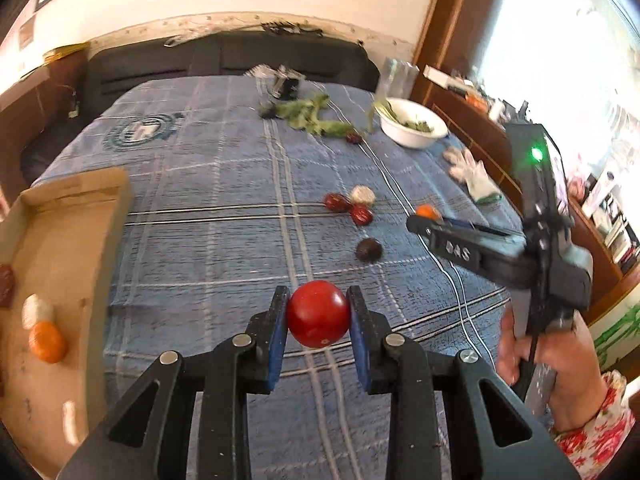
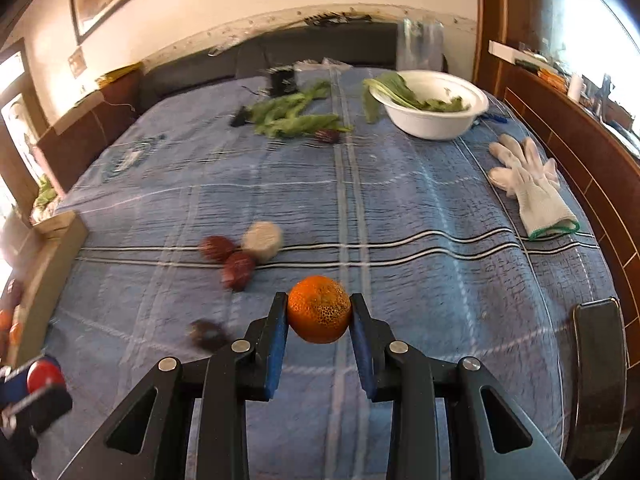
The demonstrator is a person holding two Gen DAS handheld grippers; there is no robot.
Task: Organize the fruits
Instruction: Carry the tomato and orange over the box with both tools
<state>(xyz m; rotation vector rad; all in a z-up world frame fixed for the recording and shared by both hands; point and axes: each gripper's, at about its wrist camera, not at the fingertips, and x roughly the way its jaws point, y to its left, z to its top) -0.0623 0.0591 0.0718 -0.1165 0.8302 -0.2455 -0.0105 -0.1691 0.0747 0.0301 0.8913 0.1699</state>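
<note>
Left wrist view: the left gripper point(image 1: 319, 314) pinches a red tomato point(image 1: 319, 314) between its two blue pads point(image 1: 277, 344), one pad pressed against each side. The tomato sits at the fingertips, above the blue checked cloth point(image 1: 208, 184) near its near edge. A cardboard box point(image 1: 60, 248) lies at the left edge of the cloth; inside it are an orange fruit point(image 1: 47, 341), a white round item point(image 1: 37, 311) and a dark red fruit point(image 1: 6, 284). Two red dates point(image 1: 348, 208), a pale ball point(image 1: 363, 195) and a dark fruit point(image 1: 368, 249) lie mid-cloth. The right gripper point(image 1: 428, 216) enters from the right edge.

Right wrist view: the right gripper pinches an orange point(image 2: 319, 309) between its pads point(image 2: 362, 344), held at the fingertips above the cloth centre. A white bowl point(image 2: 434, 122) with greens stands at the far right corner; a white glove point(image 2: 532, 188) lies along the right edge. Loose greens point(image 2: 294, 118) lie at the far edge.
</note>
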